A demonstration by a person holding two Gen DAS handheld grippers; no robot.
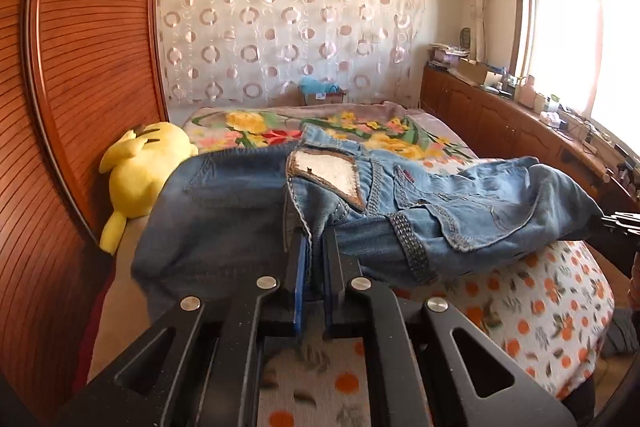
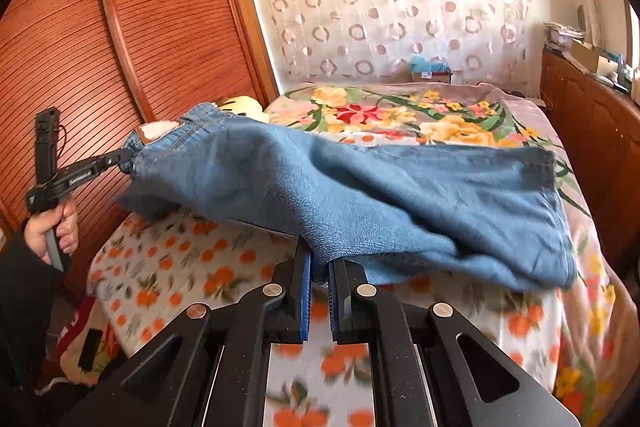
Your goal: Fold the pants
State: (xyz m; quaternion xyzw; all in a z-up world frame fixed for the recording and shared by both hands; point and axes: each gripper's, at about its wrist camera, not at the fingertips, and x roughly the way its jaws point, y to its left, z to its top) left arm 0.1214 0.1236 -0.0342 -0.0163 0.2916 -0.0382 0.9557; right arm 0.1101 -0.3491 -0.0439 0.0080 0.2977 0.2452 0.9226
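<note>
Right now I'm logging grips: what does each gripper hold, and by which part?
Both hold the jeans. The left gripper pinches the waistband end; the right gripper pinches the leg fabric along its near edge.

The bed has an orange-print sheet, a floral blanket over the far end, yellow plush toy along its left edge.

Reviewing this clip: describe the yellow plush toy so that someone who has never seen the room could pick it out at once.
Start at the slatted wooden wardrobe along the bed's left side. The yellow plush toy lies on the bed against it, just behind the lifted jeans. It is the only plain bright yellow, stuffed thing there; the blanket's yellows are flat printed flowers.
</note>
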